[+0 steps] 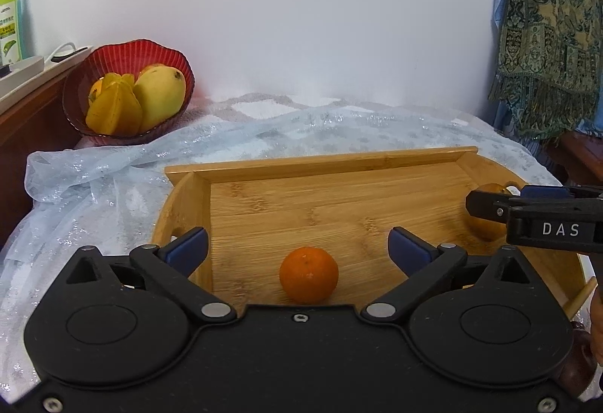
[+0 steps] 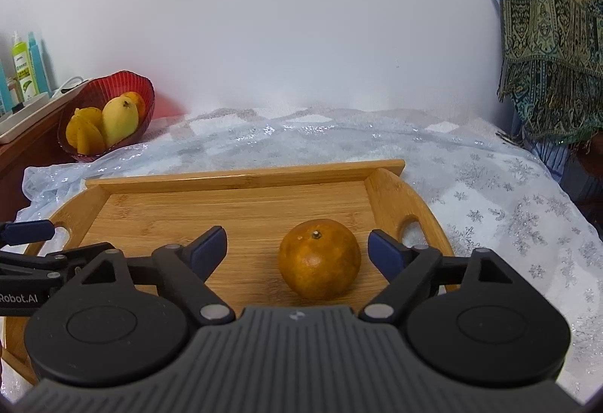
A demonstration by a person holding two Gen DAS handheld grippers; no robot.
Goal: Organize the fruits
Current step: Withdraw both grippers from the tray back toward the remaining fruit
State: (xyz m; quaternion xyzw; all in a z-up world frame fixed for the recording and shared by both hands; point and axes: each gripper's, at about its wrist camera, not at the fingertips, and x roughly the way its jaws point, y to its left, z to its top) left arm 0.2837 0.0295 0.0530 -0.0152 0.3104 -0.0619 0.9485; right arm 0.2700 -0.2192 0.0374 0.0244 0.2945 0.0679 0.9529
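Observation:
A bamboo tray (image 1: 339, 194) lies on a pale sparkly cloth. In the left wrist view a small bright orange (image 1: 308, 274) rests on the tray between the blue pads of my left gripper (image 1: 299, 248), which is open and touches nothing. The right wrist view shows a larger, duller orange (image 2: 319, 274) on the tray (image 2: 233, 202) between the spread fingers of my right gripper (image 2: 297, 250), also open, its pads apart from the fruit. The right gripper's fingers (image 1: 486, 205) reach in from the right in the left wrist view, partly hiding that duller orange (image 1: 490, 188).
A red ribbed bowl (image 1: 113, 58) at the back left holds a mango (image 1: 160, 97), a starfruit (image 1: 115, 107) and another fruit behind. Bottles (image 2: 23, 74) stand on a wooden side table to the left. A patterned scarf (image 2: 550, 28) hangs at the right. A white wall lies behind.

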